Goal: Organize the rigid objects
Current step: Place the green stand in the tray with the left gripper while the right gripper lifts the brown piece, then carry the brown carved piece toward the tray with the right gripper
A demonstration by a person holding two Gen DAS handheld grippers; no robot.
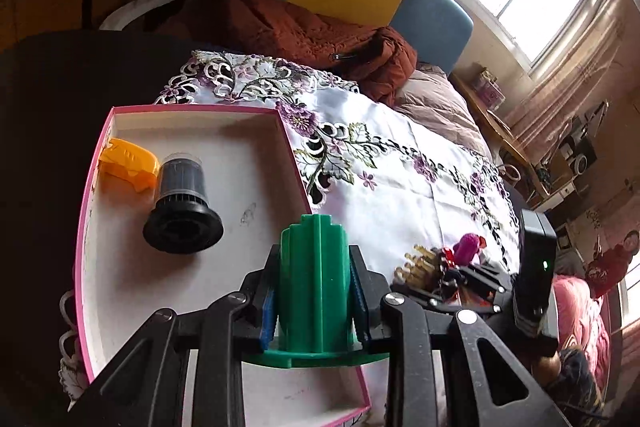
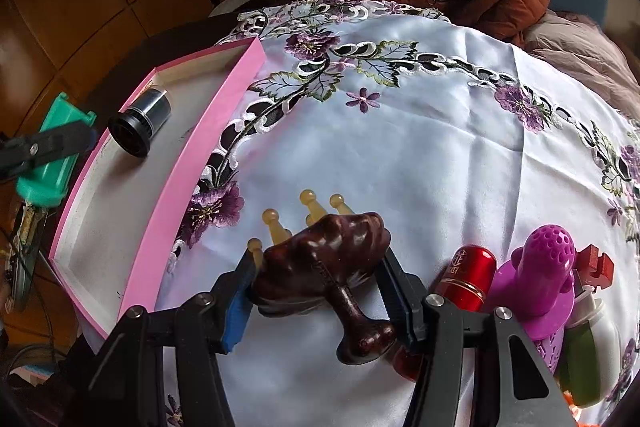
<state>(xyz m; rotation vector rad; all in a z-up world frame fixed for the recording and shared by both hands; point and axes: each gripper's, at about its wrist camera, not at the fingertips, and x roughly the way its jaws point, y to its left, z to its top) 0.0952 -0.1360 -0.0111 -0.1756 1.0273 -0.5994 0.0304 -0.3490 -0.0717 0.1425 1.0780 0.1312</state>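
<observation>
Left wrist view shows the left claw clamped on a green plastic piece, held upright over the near end of the pink box; the black filter and orange case lie inside, farther in. The right claw grips a dark wooden massager on the cloth-covered bench, its handle pointing back toward the claw. The box lies to this claw's left, so the left claw is nearer.
</observation>
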